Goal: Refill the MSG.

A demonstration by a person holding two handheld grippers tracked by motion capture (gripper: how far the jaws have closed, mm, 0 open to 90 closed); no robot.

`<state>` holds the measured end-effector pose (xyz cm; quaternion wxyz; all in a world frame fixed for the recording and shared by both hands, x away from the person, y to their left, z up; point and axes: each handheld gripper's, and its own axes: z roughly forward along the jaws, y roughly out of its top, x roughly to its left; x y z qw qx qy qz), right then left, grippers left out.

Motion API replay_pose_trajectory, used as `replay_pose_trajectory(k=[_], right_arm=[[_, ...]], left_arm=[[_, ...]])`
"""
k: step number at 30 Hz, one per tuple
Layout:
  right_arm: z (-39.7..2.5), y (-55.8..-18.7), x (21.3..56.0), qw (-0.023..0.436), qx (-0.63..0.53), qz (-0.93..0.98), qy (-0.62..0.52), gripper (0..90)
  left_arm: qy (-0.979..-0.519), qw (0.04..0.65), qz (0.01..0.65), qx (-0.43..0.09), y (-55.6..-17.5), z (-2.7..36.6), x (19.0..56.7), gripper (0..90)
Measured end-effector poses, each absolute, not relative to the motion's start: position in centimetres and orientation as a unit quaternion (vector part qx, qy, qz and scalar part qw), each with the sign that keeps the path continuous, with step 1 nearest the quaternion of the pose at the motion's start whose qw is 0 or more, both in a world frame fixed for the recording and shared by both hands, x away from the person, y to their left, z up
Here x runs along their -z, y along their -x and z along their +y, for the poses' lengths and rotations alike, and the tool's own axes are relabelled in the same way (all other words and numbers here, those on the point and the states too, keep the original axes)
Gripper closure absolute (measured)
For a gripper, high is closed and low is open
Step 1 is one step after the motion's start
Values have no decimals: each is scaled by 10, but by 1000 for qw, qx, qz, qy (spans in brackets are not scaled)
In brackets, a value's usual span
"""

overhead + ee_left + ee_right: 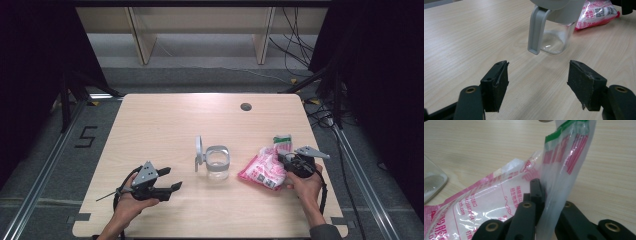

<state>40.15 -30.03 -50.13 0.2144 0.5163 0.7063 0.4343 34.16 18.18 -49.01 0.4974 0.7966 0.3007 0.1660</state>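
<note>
The pink-and-white bag (263, 170) lies on the table just right of the glass jar (218, 163), its long axis slanting up toward the green-edged top beside the right gripper (291, 161). That gripper's jaws pinch the bag's upper film. The left gripper (169, 180), well left of the jar, points at it, spread wide and empty.

Jar (218, 163) sits mid-table (165, 125), lid (198, 150) hinged at its left. Bag (263, 169) lies just right of jar. Left gripper (167, 180) near-left; right gripper (283, 159) at bag's right end.
</note>
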Motion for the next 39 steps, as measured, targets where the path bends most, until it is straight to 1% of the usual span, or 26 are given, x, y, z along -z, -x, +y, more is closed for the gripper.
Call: replay_pose_trajectory(k=[1, 2, 3, 4, 5, 6, 7, 11, 13, 14, 15, 17, 18, 20, 22, 23, 24, 25, 26, 27, 28, 31, 38, 39], right_arm=[[-298, -400, 500, 207, -434, 703, -523, 900], [-300, -402, 501, 227, -432, 714, -502, 900], [-300, -401, 500, 230, -432, 716, -497, 900], [-296, -397, 498, 211, -437, 709, -512, 900], [-298, -399, 497, 225, -433, 720, -494, 900], [-295, -397, 496, 218, -442, 709, -505, 900], [-296, -398, 495, 222, -453, 713, -487, 900], [-292, -393, 488, 231, -467, 709, -475, 900], [-289, -386, 481, 217, -479, 705, -476, 900], [-289, -387, 480, 234, -480, 710, -459, 900], [-287, -384, 477, 227, -487, 709, -457, 900], [-287, -380, 472, 230, -498, 708, -445, 900], [-286, -378, 470, 224, -510, 703, -442, 900], [-285, -375, 467, 228, -517, 700, -436, 900], [-284, -373, 463, 233, -519, 703, -427, 900], [-284, -372, 462, 228, -519, 706, -425, 900], [-282, -371, 461, 230, -522, 706, -420, 900], [-278, -368, 456, 231, -524, 705, -418, 900], [-278, -368, 456, 231, -524, 705, -418, 900], [-274, -366, 452, 243, -524, 707, -409, 900], [-274, -366, 452, 243, -524, 707, -409, 900], [-267, -364, 445, 254, -530, 709, -389, 900], [-256, -358, 428, 263, -533, 720, -358, 900], [-252, -356, 424, 261, -534, 721, -356, 900]], left_arm=[[-797, 497, 301, -166, -342, 182, 490, 320], [-797, 497, 300, -166, -341, 182, 490, 320], [-797, 497, 301, -166, -341, 182, 490, 320], [-795, 500, 300, -166, -341, 182, 490, 320], [-793, 500, 310, -159, -340, 181, 490, 320], [-793, 501, 308, -160, -340, 181, 490, 320], [-796, 499, 300, -165, -341, 182, 490, 320], [-796, 499, 300, -165, -341, 183, 490, 320], [-795, 500, 302, -165, -341, 183, 490, 320], [-796, 498, 302, -167, -340, 183, 490, 320], [-795, 500, 300, -166, -341, 183, 490, 320], [-796, 499, 301, -166, -341, 184, 491, 320], [-792, 500, 311, -159, -339, 182, 492, 320], [-794, 498, 313, -155, -339, 181, 495, 320], [-800, 494, 300, -161, -340, 181, 496, 320], [-794, 497, 313, -154, -338, 179, 497, 320], [-795, 497, 312, -154, -338, 179, 497, 320], [-799, 497, 301, -156, -339, 179, 496, 320], [-793, 500, 313, -152, -337, 178, 496, 320], [-792, 501, 313, -153, -336, 176, 497, 320], [-792, 501, 313, -153, -336, 176, 497, 321], [-797, 497, 308, -150, -334, 172, 499, 320], [-802, 495, 300, -148, -328, 158, 501, 320], [-804, 497, 291, -148, -326, 153, 500, 321]])
